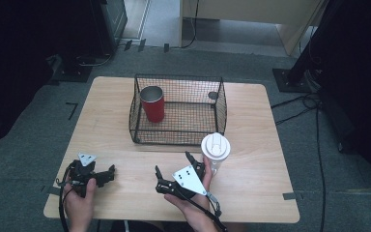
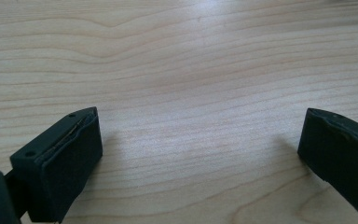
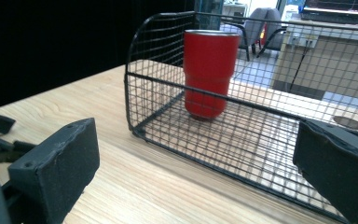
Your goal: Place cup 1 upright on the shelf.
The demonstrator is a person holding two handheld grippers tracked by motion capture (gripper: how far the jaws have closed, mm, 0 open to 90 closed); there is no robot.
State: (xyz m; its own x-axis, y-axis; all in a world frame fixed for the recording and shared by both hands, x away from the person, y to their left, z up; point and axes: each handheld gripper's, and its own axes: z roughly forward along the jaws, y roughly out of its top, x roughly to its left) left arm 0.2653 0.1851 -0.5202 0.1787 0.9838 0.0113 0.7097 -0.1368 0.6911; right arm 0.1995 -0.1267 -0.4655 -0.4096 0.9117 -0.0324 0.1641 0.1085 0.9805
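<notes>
A: High view: your right gripper (image 1: 174,175), jaws wide and empty, sits just beside the white-lidded cup (image 1: 215,149); that cup stands on the table (image 1: 251,193), outside the wire basket (image 1: 221,104). The red tumbler (image 1: 152,103) is already inside.

B: Left gripper view?

A: Left gripper (image 2: 200,144) wide, holding nothing.

B: Right gripper view?

A: No readable labels or writing
</notes>
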